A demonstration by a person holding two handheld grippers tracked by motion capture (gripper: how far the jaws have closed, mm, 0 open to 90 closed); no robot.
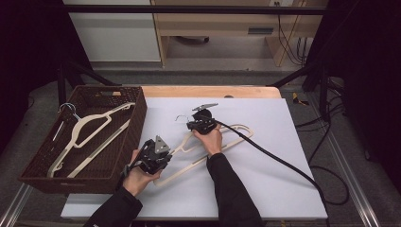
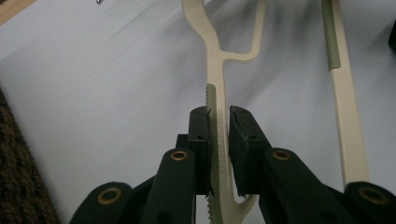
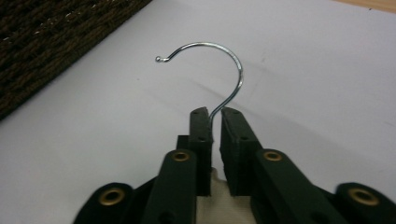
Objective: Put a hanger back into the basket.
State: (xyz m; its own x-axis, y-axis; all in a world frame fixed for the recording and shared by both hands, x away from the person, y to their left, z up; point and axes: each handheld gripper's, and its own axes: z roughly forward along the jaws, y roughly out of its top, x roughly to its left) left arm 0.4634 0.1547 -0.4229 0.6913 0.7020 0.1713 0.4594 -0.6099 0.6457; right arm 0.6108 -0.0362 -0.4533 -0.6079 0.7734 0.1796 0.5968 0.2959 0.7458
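Note:
A cream plastic hanger [image 1: 236,135] with a metal hook [image 1: 181,117] lies on the white tabletop. My left gripper [image 1: 158,156] is shut on the lower end of the hanger's shoulder arm; in the left gripper view the pads [image 2: 201,123] of that gripper [image 2: 218,112] squeeze the cream arm [image 2: 216,70] from both sides. My right gripper [image 1: 196,124] sits at the hanger's neck. In the right gripper view that gripper [image 3: 214,112] is shut on the shank of the metal hook [image 3: 229,56], which curls up and to the left beyond the tips.
A dark wicker basket [image 1: 137,123] stands at the left edge of the white board, holding another cream hanger [image 1: 90,125]. A black cable [image 1: 269,153] trails from the right gripper toward the front right. The wooden table edge [image 1: 213,91] runs along the back.

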